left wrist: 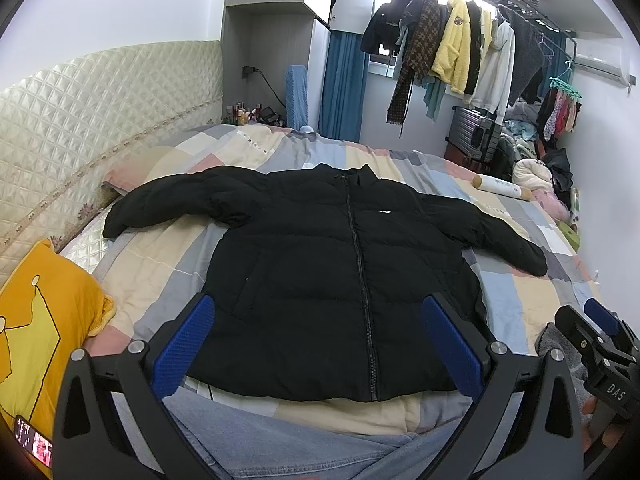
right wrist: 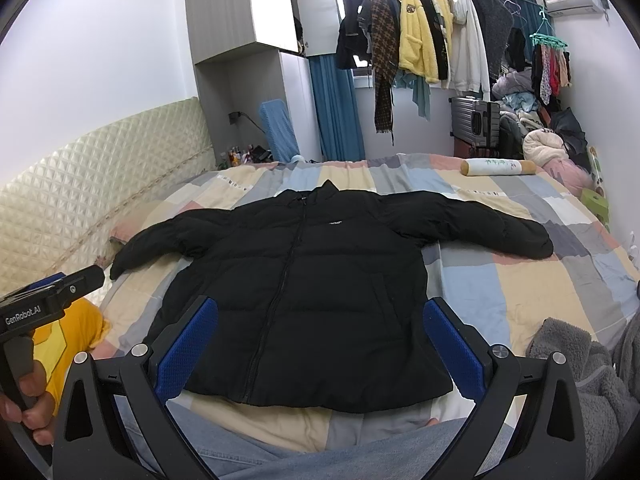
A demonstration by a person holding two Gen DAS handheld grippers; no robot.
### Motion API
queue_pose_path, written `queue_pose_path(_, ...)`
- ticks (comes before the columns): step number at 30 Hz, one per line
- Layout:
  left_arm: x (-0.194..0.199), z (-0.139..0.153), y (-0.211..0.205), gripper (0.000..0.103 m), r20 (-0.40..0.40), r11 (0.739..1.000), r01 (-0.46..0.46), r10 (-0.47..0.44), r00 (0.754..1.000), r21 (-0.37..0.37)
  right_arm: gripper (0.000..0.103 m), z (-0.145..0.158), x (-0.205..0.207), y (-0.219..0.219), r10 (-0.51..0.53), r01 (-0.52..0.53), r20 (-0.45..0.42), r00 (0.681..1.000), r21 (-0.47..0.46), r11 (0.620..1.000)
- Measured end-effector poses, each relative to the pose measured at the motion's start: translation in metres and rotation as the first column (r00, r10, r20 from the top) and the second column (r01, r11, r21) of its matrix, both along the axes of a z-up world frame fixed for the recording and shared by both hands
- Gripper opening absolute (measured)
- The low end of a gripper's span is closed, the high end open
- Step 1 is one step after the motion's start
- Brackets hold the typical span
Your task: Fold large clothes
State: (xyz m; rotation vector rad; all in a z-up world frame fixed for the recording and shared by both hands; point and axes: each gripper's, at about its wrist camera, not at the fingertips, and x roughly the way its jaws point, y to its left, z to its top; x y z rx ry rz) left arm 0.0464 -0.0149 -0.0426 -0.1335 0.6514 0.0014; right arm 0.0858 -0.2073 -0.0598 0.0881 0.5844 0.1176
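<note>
A black puffer jacket (left wrist: 320,264) lies flat and zipped on the bed, front up, both sleeves spread out to the sides. It also shows in the right wrist view (right wrist: 312,288). My left gripper (left wrist: 320,344) is open and empty, held above the jacket's near hem. My right gripper (right wrist: 320,348) is open and empty, also above the near hem. The right gripper shows at the right edge of the left wrist view (left wrist: 600,332); the left one shows at the left edge of the right wrist view (right wrist: 52,300).
A patchwork quilt (left wrist: 520,292) covers the bed. A yellow pillow (left wrist: 44,320) lies at the left, a grey fleece (right wrist: 580,372) at the right, a rolled bolster (right wrist: 496,168) at the far side. A padded headboard (left wrist: 80,120) runs along the left. Clothes hang on a rack (right wrist: 420,28).
</note>
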Motion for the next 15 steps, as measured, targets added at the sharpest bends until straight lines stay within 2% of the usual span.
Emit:
queue_pose_path(10, 0.0, -0.003, 0.002, 0.103, 0.001, 1.0, 0.004, -0.004, 1.0, -0.007, 0.103, 0.001, 0.005, -0.001, -0.002, 0.002, -0.005, 1.0, 0.006, 1.0)
queue_pose_path(15, 0.01, 0.009, 0.002, 0.103, 0.025, 1.0, 0.009, -0.009, 1.0, -0.019, 0.103, 0.009, 0.016, -0.008, -0.009, 0.009, 0.007, 1.0, 0.008, 1.0)
